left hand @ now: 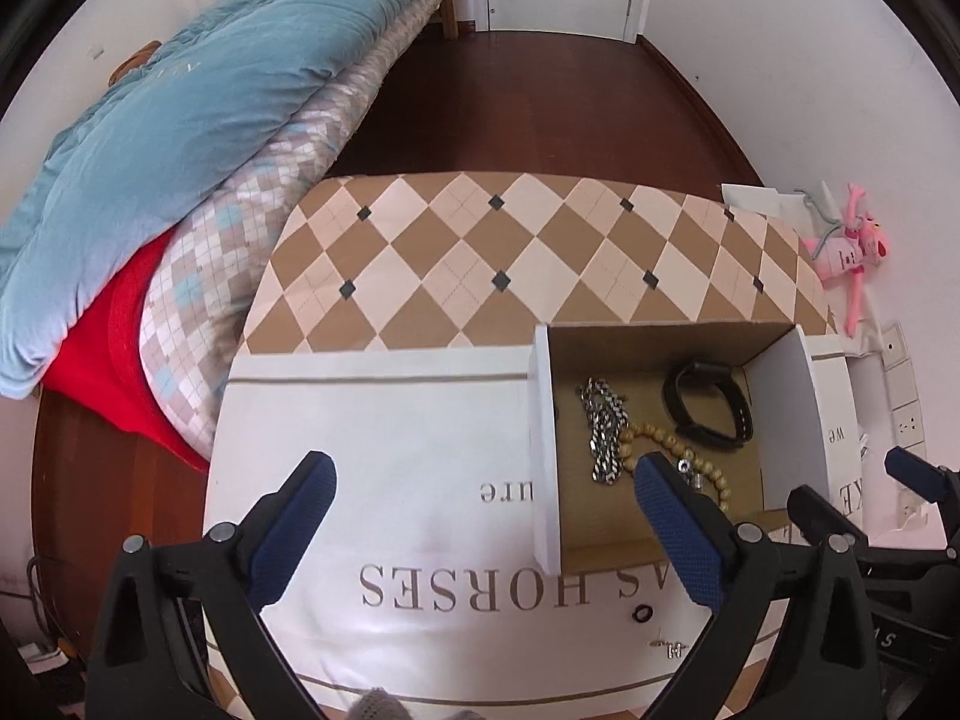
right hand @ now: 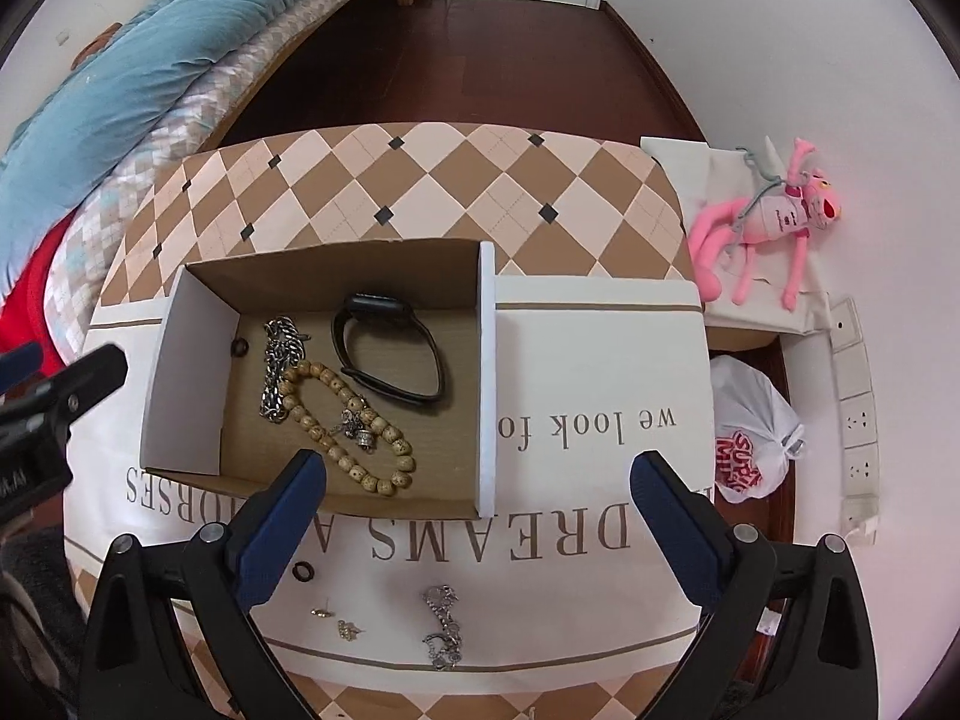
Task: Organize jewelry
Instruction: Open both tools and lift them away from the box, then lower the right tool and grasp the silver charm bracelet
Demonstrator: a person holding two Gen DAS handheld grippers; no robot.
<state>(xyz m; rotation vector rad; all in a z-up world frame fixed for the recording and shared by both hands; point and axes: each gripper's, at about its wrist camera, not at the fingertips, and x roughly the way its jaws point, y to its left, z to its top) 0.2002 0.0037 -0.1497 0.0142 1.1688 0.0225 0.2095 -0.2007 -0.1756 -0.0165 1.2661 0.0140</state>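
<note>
Both claws spread wide, nothing between the pads: left claw (left hand: 483, 480), right claw (right hand: 477, 477). Open box (right hand: 489, 372) on table (right hand: 600, 372) holds watch (right hand: 390, 354), steel chain (right hand: 279, 366), bead bracelet (right hand: 354, 426) with a small charm tangled in it, hard to make out. Loose on table: dark ring (right hand: 304, 571), two tiny gold pieces (right hand: 336, 621), silver bracelet (right hand: 441, 627). Left view's own finger hides part of the beads. Table print partly covered by box.

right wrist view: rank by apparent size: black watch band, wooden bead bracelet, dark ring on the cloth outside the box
1-2. black watch band and wooden bead bracelet: similar footprint, side by side in the box; too close to rank.
3. dark ring: clearly smallest, though nearer the camera.
</note>
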